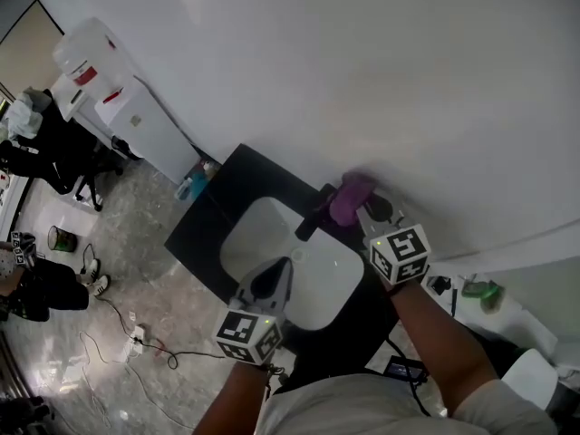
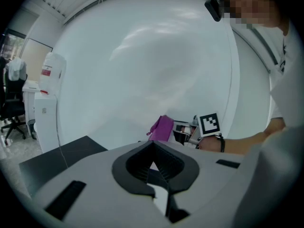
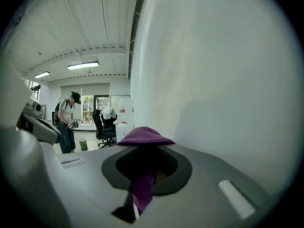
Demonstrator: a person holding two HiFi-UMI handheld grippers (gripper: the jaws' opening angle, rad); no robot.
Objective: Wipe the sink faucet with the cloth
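Nearest, left gripper (image 1: 283, 266): hangs over the sink on the person's side of the faucet; jaws together, nothing between them.
Sink (image 1: 258, 234): white basin set in a black counter (image 1: 204, 229), below and in front of the faucet.
Right gripper (image 3: 145, 148): sits beside the faucet's wall end, much nearer to it than the left; jaws clamped on the cloth.
Cloth (image 1: 352, 196): purple, bunched over the right jaw tips with a strip pinched between them; lies at the faucet's wall end, touching or just above it, contact unclear.
Faucet (image 1: 311, 217): black, long axis running from the wall out over the basin.
Coming move, as a judgement: calls for drawing the cloth along that axis, wall end to spout tip.
Farthest, wall (image 1: 408, 80): white, right behind the faucet.
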